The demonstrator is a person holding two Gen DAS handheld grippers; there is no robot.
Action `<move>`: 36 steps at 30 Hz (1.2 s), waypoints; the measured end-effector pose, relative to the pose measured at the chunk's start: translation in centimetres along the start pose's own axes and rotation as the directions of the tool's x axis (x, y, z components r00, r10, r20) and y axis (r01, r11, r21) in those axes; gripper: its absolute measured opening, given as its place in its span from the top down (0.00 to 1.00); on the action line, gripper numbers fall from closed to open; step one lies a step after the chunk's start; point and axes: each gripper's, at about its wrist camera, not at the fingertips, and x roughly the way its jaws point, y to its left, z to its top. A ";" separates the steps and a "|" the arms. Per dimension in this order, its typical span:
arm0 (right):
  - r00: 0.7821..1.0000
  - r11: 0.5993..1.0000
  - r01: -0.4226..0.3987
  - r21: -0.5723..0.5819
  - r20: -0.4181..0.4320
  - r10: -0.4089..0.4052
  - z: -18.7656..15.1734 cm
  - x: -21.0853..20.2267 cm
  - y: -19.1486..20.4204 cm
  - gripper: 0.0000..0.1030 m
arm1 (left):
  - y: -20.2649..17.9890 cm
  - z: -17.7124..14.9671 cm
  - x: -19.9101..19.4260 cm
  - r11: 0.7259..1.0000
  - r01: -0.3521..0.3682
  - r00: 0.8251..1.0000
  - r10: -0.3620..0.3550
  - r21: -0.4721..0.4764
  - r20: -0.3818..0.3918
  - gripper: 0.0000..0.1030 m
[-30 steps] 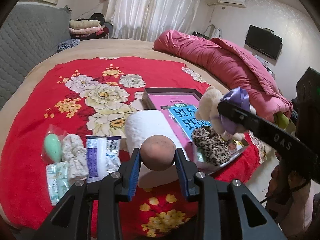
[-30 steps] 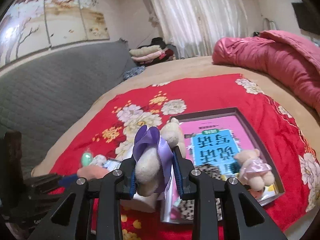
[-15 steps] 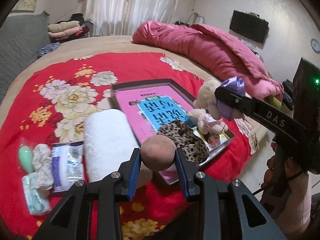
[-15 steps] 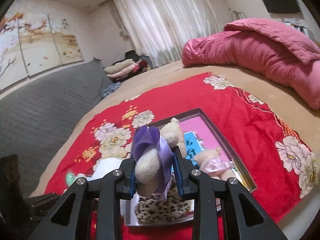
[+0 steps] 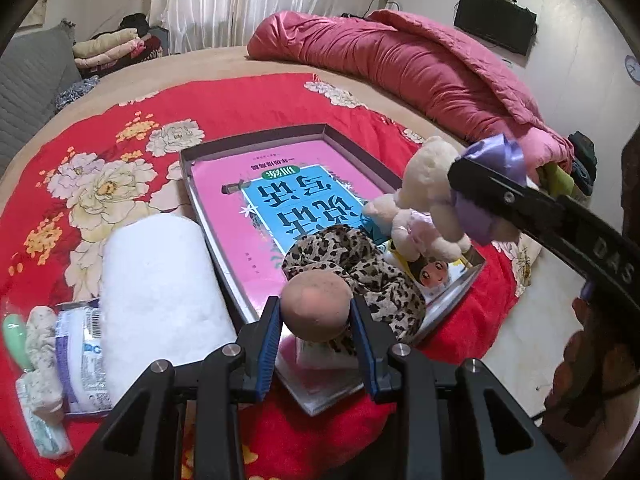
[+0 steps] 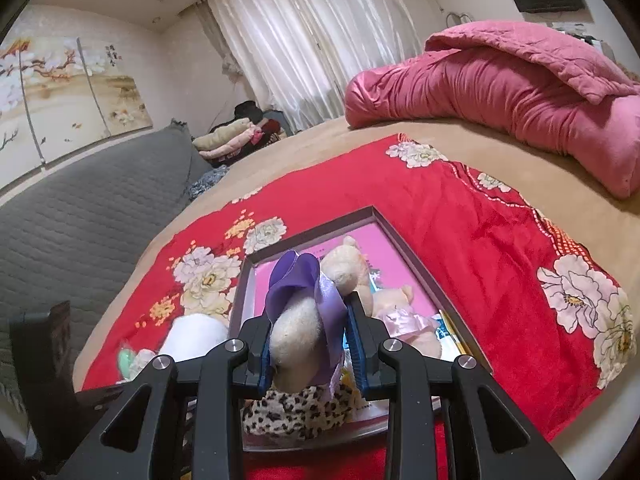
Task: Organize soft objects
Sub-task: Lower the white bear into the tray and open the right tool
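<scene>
My left gripper [image 5: 315, 325] is shut on a round tan sponge puff [image 5: 315, 305], held over the near corner of a shallow grey tray [image 5: 256, 142] lined with a pink book. My right gripper [image 6: 308, 342] is shut on a cream teddy with a purple ribbon [image 6: 306, 308], hovering above the tray [image 6: 404, 236]; it shows in the left wrist view as the teddy [image 5: 430, 184] in a black finger. Inside the tray lie a leopard-print cloth [image 5: 356, 264] and a small teddy in pink [image 5: 416, 232].
A white rolled towel [image 5: 156, 280] lies left of the tray on the red flowered blanket [image 5: 240, 100]. Beside it sit a wipes packet [image 5: 82, 352], a patterned scrunchie [image 5: 40, 336] and a green puff [image 5: 14, 330]. A pink quilt [image 5: 400, 64] lies behind; the bed edge drops at right.
Both grippers have swung rightward and lower over the tray with their loads. The left one went from over the towel to over the leopard cloth; the purple-ribbon teddy now hangs above the pink teddy.
</scene>
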 end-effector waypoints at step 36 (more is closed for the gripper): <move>0.989 0.994 0.058 -0.097 -0.133 -0.071 -2.4 5.1 0.2 0.64 | 0.0 0.4 1.3 1.000 0.006 1.000 -0.006 0.000 -0.016 0.66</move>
